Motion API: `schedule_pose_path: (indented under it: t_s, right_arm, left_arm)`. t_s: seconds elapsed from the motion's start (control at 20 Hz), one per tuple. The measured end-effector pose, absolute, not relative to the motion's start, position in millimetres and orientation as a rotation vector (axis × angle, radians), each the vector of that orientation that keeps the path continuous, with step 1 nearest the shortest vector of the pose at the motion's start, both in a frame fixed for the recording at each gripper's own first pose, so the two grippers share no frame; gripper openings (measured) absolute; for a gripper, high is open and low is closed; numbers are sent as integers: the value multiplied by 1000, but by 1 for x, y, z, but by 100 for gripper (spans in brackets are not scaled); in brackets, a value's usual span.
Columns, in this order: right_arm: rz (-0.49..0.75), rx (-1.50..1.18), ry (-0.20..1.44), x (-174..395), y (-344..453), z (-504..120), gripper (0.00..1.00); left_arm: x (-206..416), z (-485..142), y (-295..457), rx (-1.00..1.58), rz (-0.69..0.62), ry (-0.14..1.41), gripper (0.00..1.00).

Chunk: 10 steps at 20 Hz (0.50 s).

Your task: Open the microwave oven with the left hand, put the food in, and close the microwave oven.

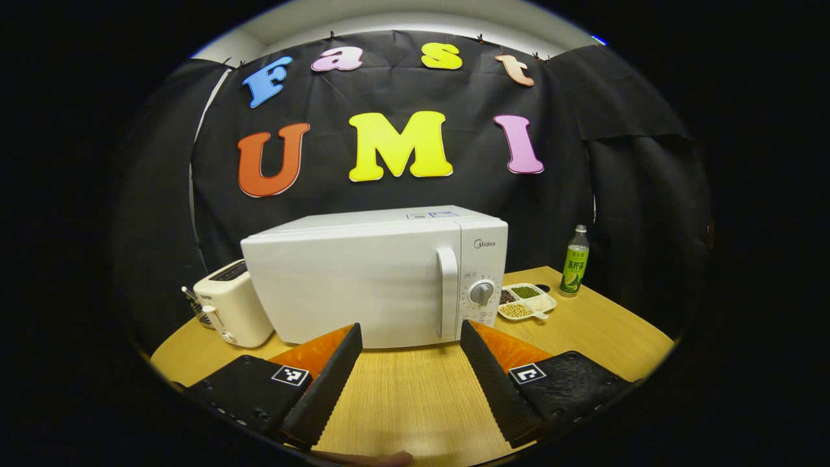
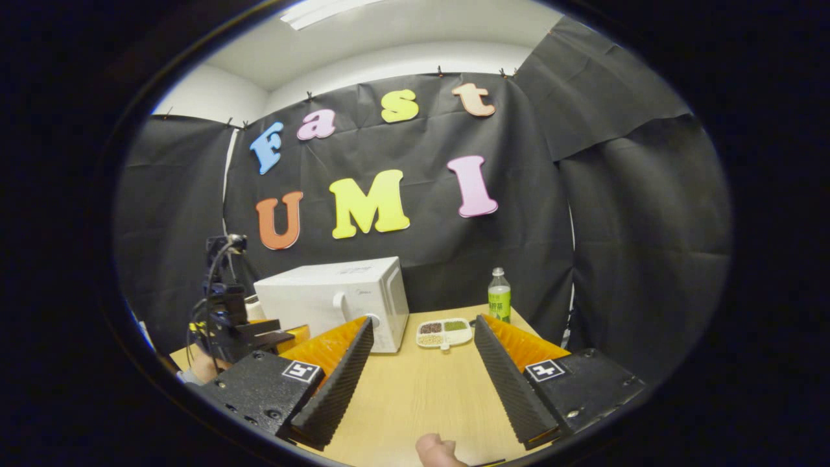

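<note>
Landmark for all positions: the white microwave oven, standing on the wooden table with its door shut. Its long axis runs side to side across the table, parallel to the black cloth wall behind it. The door faces the near edge of the table. The vertical door handle sits toward the right end of the front face, and the round dial is just right of the handle on the control panel.

Food: a white divided dish holding beans or grains in separate compartments. It lies flat on the table just beside the microwave's right front corner, with its long axis roughly parallel to the microwave's front. In the right gripper view the same dish sits right of the microwave.

A green bottle stands upright farther right of the microwave, behind the dish. A cream toaster sits against the microwave's left side.

Left gripper: fingers spread wide, nothing between them, in front of the microwave's door and apart from it, aimed at the lower front face near the handle.

Right gripper: fingers spread wide, holding nothing, well in front of the microwave and to its right, aimed at the dish. In this view the left gripper appears in front of the microwave's left part, with a hand beneath it.
</note>
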State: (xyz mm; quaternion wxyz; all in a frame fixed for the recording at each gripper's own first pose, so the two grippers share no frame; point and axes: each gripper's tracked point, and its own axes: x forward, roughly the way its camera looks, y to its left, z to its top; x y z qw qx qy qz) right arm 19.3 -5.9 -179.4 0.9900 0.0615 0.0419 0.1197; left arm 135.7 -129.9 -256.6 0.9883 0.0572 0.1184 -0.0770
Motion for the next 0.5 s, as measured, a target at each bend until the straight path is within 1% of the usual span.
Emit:
schedule_pose_path:
  t_s: [0.15, 0.35, 0.5]
  right_arm:
    - [227, 114, 68, 7, -7, -161, 100]
    - [192, 128, 28, -11, -11, -126, 99]
    - [181, 126, 3, -23, -10, -100, 99]
  left_arm:
    - [103, -216, -111, 149, -108, 199, 96]
    - [62, -158, -90, 124, -81, 131, 96]
    - [33, -107, -65, 141, -17, 36, 96]
